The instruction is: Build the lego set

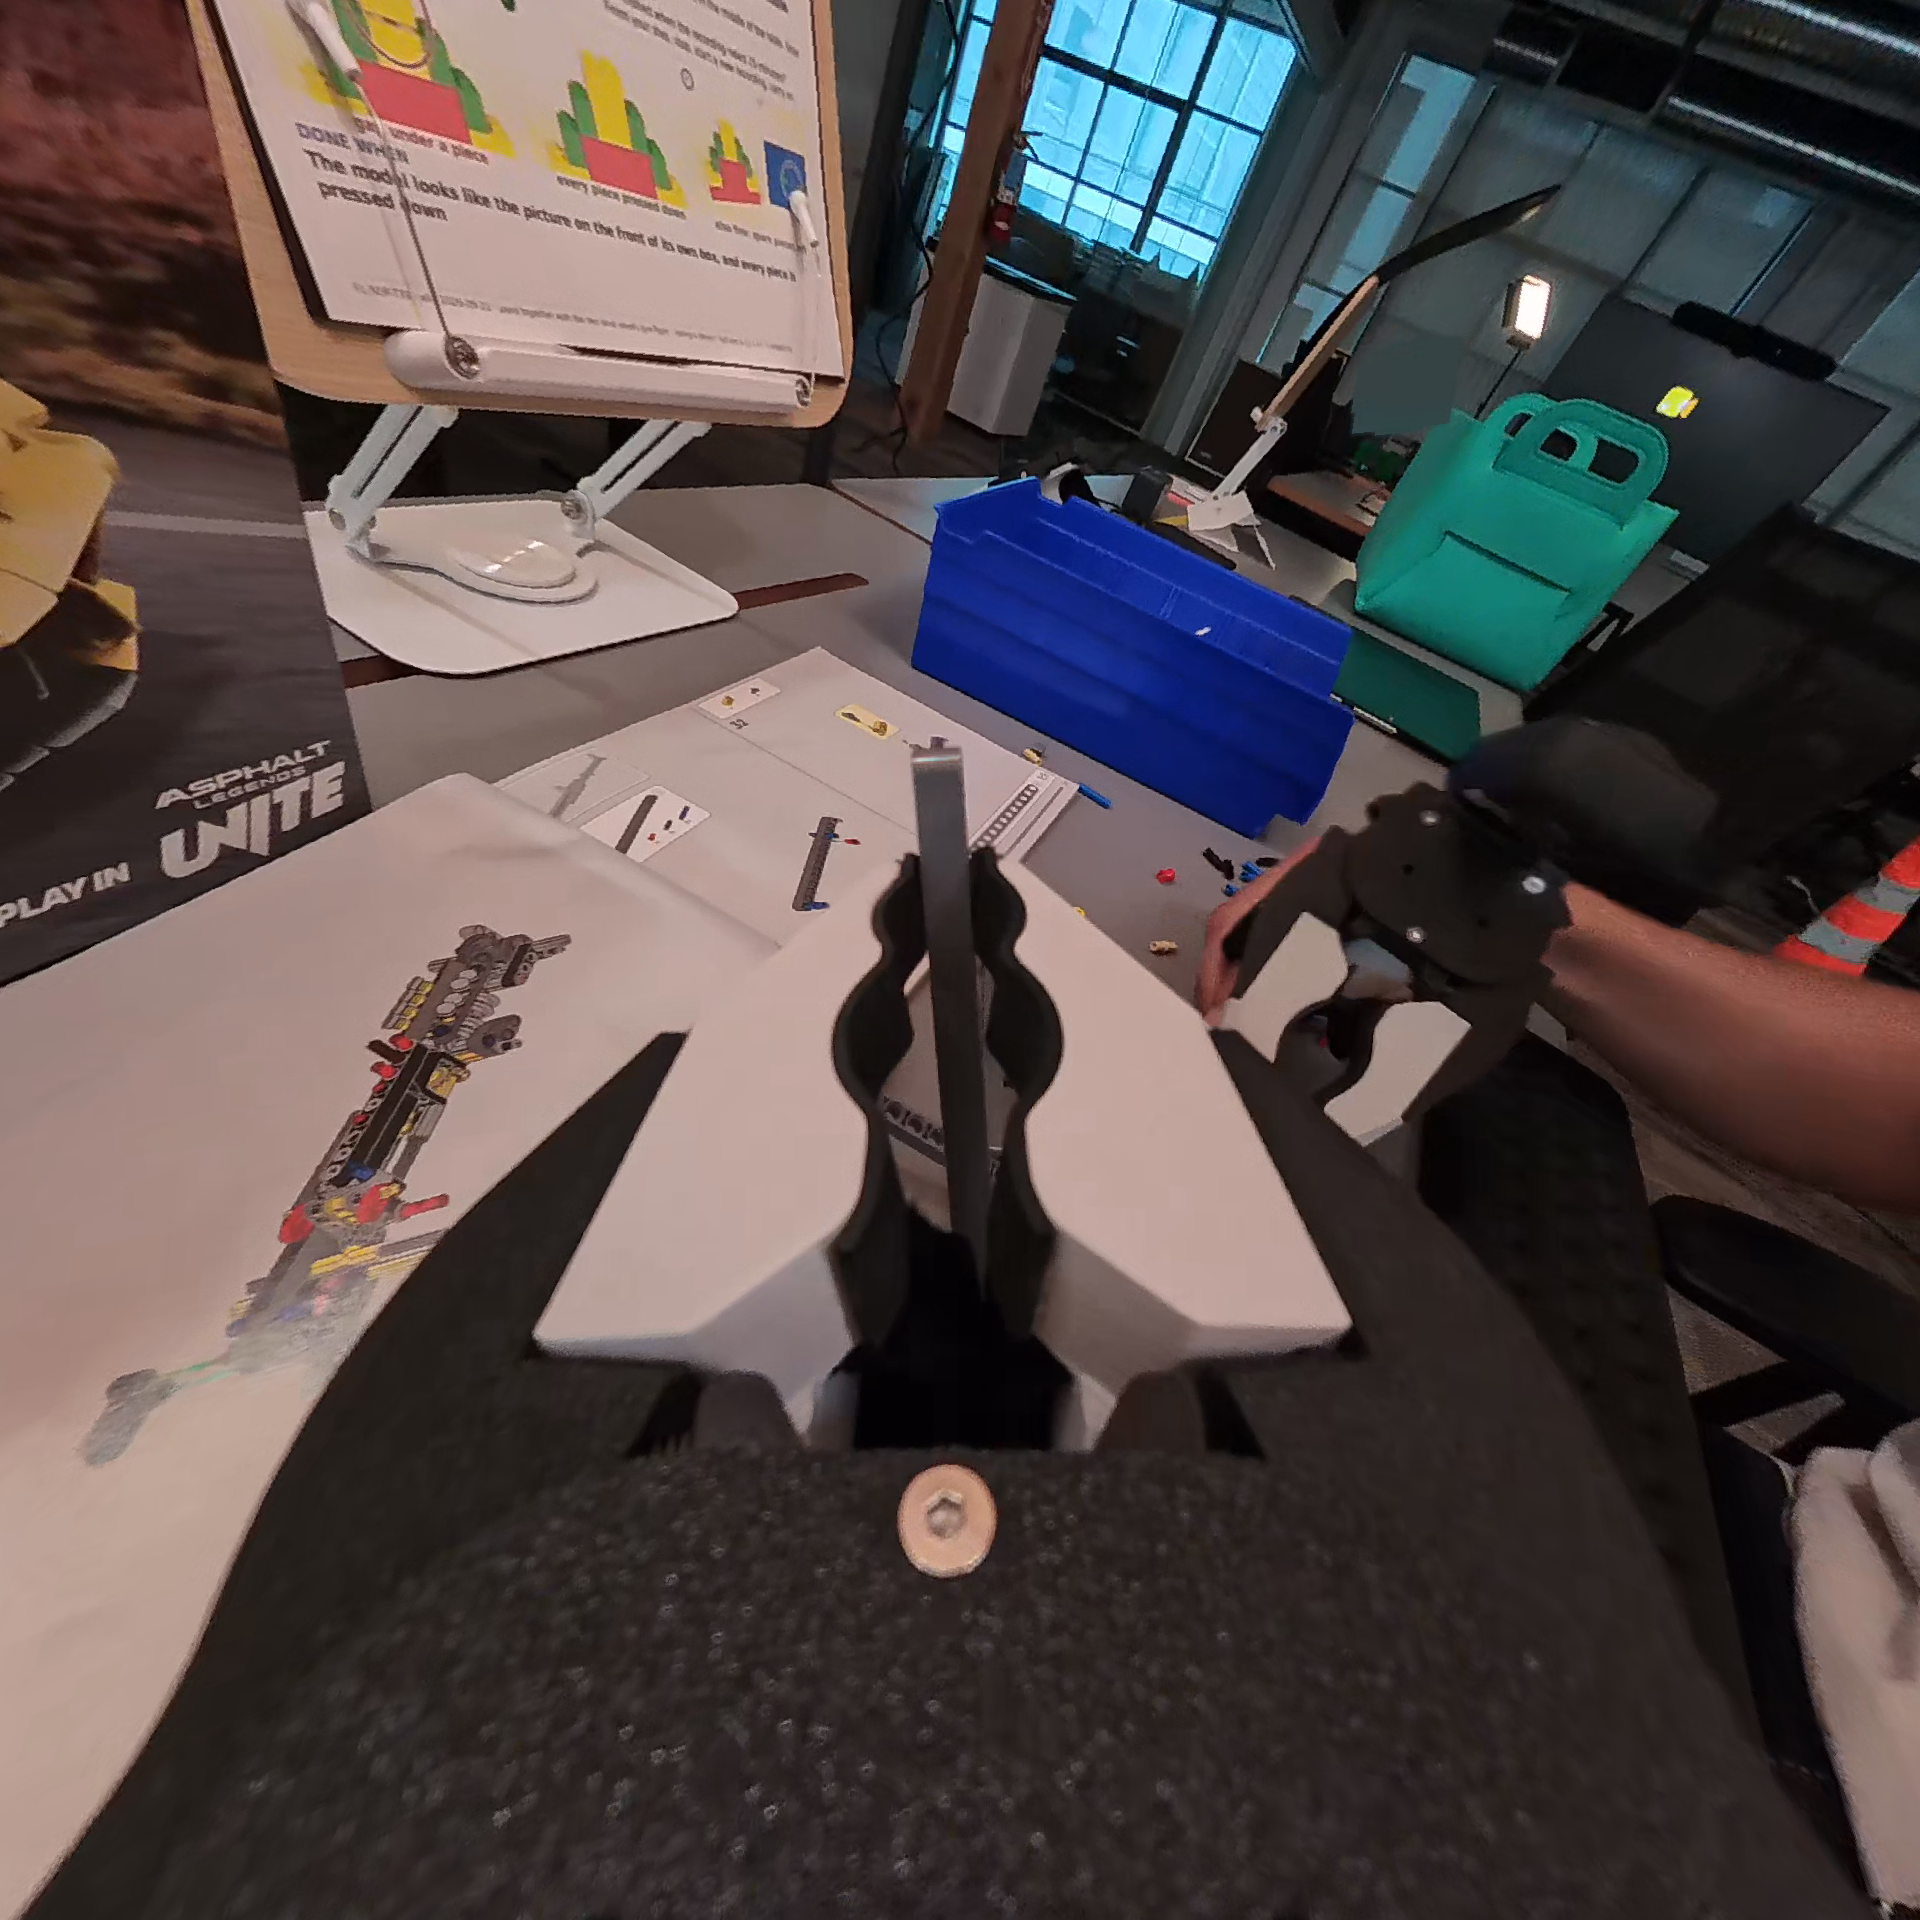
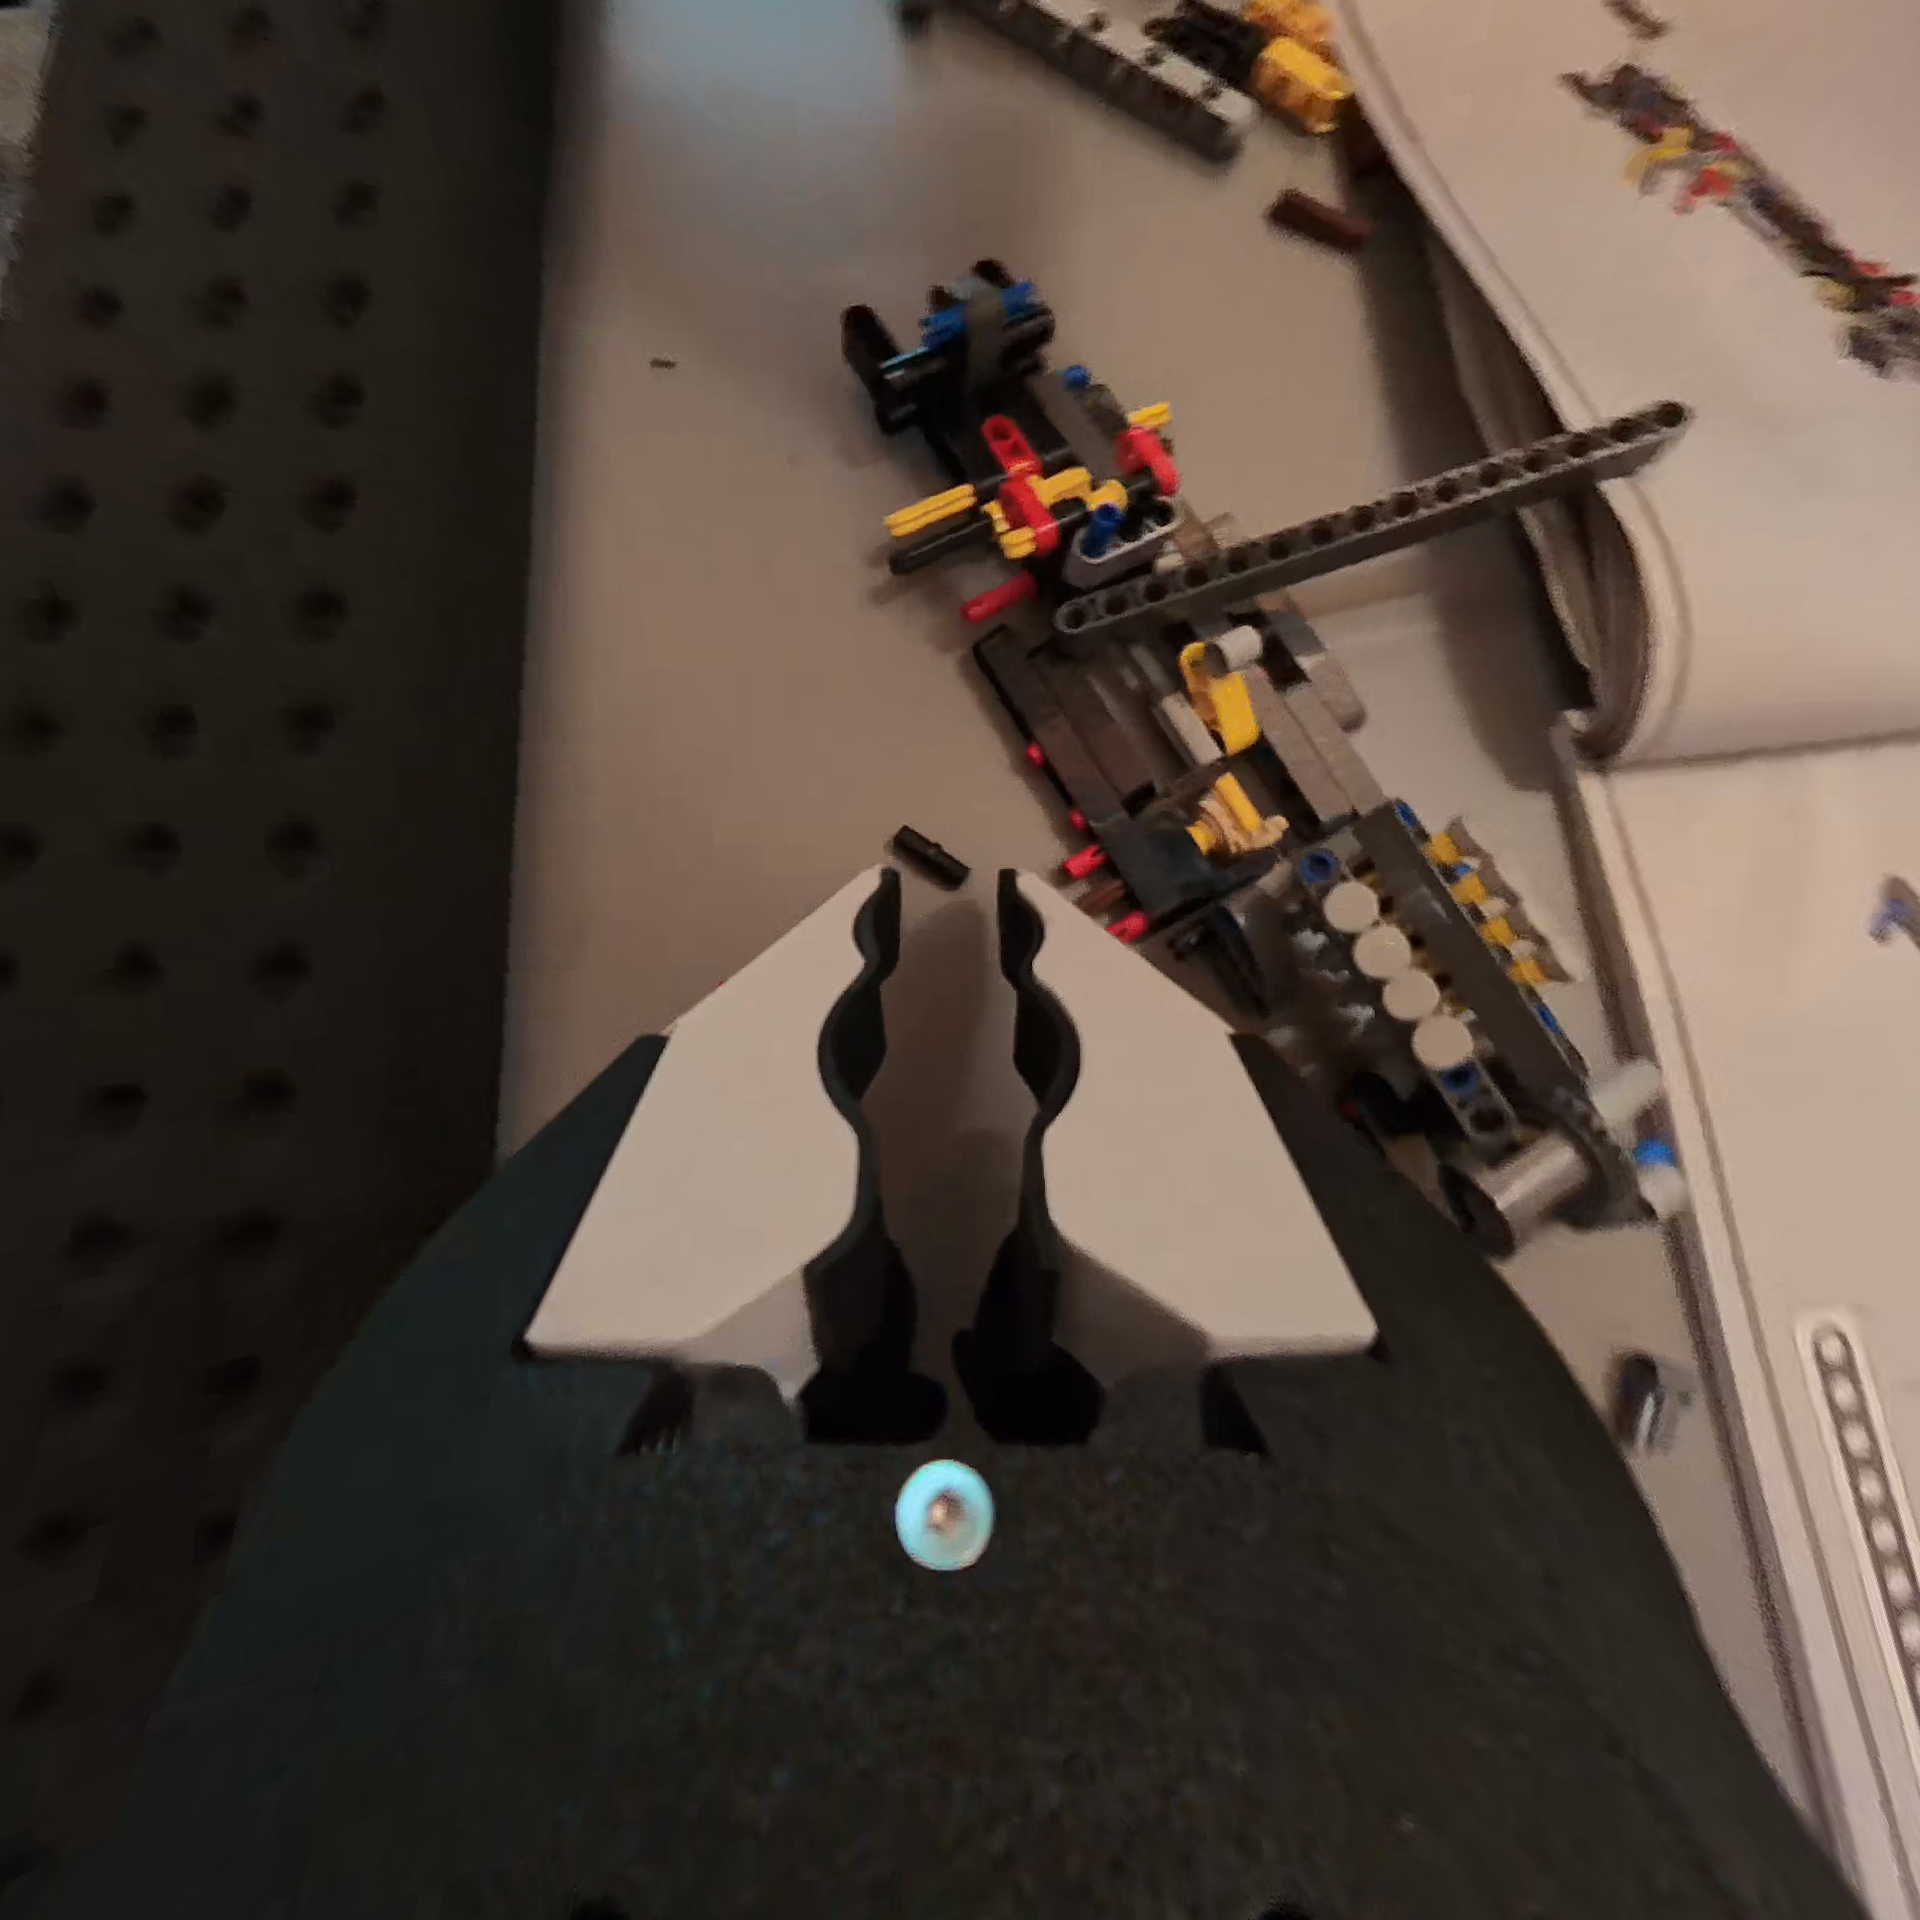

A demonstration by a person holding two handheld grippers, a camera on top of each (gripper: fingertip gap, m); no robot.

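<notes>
My left gripper is shut on a long dark grey beam, held edge-on and sticking out past the fingertips above the open instruction booklet. My right gripper is slightly open and empty, low over the grey table. A small black pin lies just beyond its tips. The partly built model, black and grey with red, yellow and blue pins, lies to the right of them. A long grey holed beam rests across the model onto the booklet. The right gripper also shows in the left wrist view.
A blue bin stands at the back, with small loose pieces in front of it. A white stand with an instruction sheet and the set's box are at the back left. Another beam lies beyond the model. A black perforated surface borders the table.
</notes>
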